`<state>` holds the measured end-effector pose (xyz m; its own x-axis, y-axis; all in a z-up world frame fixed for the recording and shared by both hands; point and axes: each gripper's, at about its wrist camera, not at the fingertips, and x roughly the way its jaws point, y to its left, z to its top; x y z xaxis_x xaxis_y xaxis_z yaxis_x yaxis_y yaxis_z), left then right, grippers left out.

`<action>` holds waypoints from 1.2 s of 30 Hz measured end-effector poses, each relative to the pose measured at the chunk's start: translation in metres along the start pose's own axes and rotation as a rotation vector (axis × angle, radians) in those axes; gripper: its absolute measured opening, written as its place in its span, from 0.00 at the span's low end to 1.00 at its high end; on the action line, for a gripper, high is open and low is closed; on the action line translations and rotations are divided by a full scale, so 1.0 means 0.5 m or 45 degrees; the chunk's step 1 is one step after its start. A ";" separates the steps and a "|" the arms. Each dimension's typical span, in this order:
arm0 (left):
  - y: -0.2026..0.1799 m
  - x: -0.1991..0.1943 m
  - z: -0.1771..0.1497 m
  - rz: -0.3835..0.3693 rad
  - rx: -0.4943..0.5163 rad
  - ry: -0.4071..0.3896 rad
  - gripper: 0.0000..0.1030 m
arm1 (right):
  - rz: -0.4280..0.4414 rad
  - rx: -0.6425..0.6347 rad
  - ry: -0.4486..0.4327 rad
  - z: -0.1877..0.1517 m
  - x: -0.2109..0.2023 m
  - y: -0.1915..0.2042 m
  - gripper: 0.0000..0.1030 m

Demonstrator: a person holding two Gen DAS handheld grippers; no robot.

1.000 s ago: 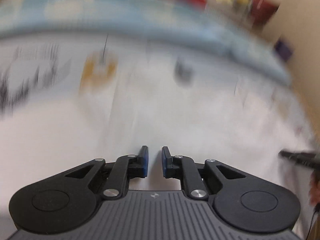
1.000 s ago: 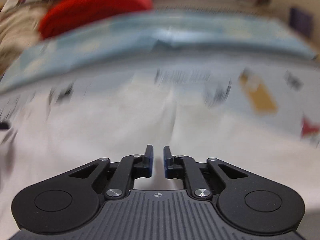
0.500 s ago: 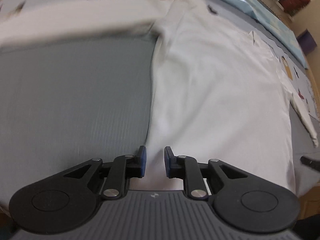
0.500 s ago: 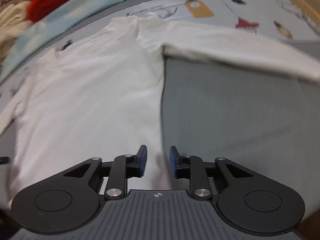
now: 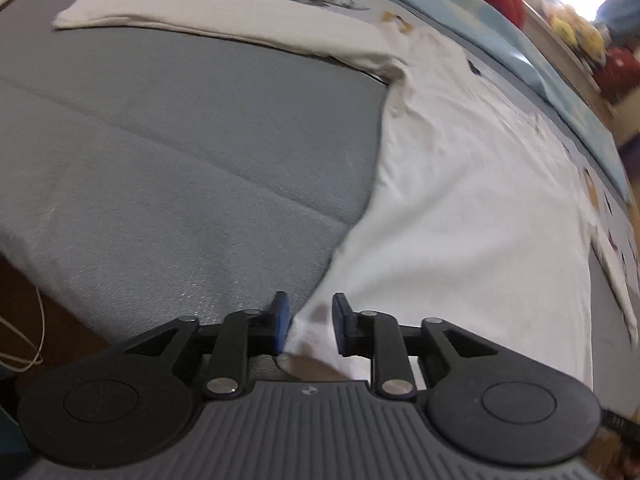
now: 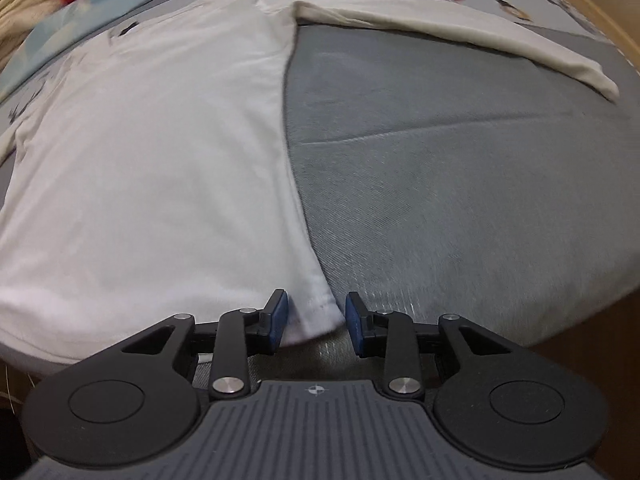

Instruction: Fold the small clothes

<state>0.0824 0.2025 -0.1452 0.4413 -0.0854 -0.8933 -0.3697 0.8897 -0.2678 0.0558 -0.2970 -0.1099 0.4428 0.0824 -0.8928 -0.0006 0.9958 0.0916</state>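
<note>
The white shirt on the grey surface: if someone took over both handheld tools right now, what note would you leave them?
Left tool: jaws part open, just been widening, over the shirt's near hem corner; pads not pressing on it.
Right tool: the same at the other hem corner.
White shirt: spread flat on the grey cushion, both long sleeves stretched out sideways.
Done: shirt laid out; no fold visible.
Left: probably grip both hem corners, then fold the sleeves and body.
</note>
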 end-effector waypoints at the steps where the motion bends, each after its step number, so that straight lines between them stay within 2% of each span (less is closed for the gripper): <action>1: -0.004 0.007 -0.002 0.009 0.006 0.028 0.30 | -0.001 0.022 -0.004 -0.001 -0.002 -0.002 0.32; 3: -0.014 0.028 -0.018 0.043 0.065 0.112 0.29 | -0.002 0.056 -0.009 -0.004 -0.006 -0.010 0.31; 4: -0.019 0.028 -0.025 0.058 0.101 0.102 0.27 | -0.005 0.065 -0.014 -0.007 -0.007 -0.014 0.25; 5: -0.024 0.023 -0.029 0.070 0.126 0.073 0.06 | -0.003 0.067 -0.015 -0.008 -0.008 -0.015 0.14; 7: -0.027 0.005 -0.034 0.061 0.127 0.017 0.06 | 0.022 0.076 -0.023 -0.006 -0.006 -0.021 0.07; 10: -0.037 -0.035 -0.049 0.012 0.121 -0.047 0.06 | 0.049 0.159 -0.142 0.004 -0.043 -0.044 0.06; 12: -0.054 -0.052 -0.073 0.026 0.168 -0.035 0.06 | 0.060 0.223 -0.205 0.014 -0.072 -0.061 0.06; 14: -0.061 -0.037 -0.094 0.088 0.211 0.021 0.06 | 0.006 0.242 -0.223 0.017 -0.085 -0.071 0.06; 15: -0.062 -0.024 -0.099 0.132 0.225 0.050 0.06 | -0.026 0.246 -0.210 0.015 -0.082 -0.074 0.06; 17: -0.062 -0.017 -0.101 0.182 0.241 0.063 0.06 | -0.073 0.233 -0.101 0.010 -0.047 -0.074 0.06; 19: -0.064 -0.027 -0.100 0.157 0.234 0.054 0.07 | -0.092 0.223 -0.006 0.004 -0.013 -0.067 0.06; 22: -0.072 -0.054 -0.104 0.146 0.262 -0.014 0.12 | -0.145 0.188 -0.039 0.004 -0.017 -0.056 0.07; 24: -0.089 -0.074 -0.104 0.145 0.339 -0.091 0.14 | -0.233 0.169 -0.122 0.008 -0.039 -0.049 0.09; 25: -0.100 -0.079 -0.108 0.122 0.368 -0.113 0.14 | -0.264 0.169 -0.164 0.009 -0.050 -0.049 0.16; 26: -0.106 -0.088 -0.109 0.086 0.392 -0.131 0.14 | -0.269 0.176 -0.207 0.010 -0.062 -0.049 0.22; 29: -0.117 -0.082 -0.115 0.013 0.407 -0.112 0.14 | -0.145 0.146 -0.256 0.009 -0.074 -0.039 0.30; 31: -0.116 -0.037 -0.123 0.062 0.410 0.027 0.17 | -0.066 0.114 -0.216 0.010 -0.060 -0.027 0.36; 32: -0.112 -0.014 -0.128 0.112 0.418 0.090 0.16 | -0.041 0.106 -0.154 0.005 -0.047 -0.024 0.38; 34: -0.113 -0.013 -0.134 0.131 0.439 0.080 0.17 | -0.082 0.100 -0.017 -0.002 -0.007 -0.022 0.38; 35: -0.116 -0.022 -0.133 0.119 0.448 0.058 0.18 | -0.104 0.101 0.016 -0.006 0.004 -0.023 0.38; 36: -0.119 -0.034 -0.133 0.091 0.459 0.025 0.23 | -0.104 0.111 0.001 -0.003 0.000 -0.024 0.38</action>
<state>0.0426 0.1211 -0.1380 0.4078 -0.0229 -0.9128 -0.0859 0.9943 -0.0634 0.0544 -0.3088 -0.1119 0.4373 0.0008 -0.8993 0.1135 0.9919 0.0561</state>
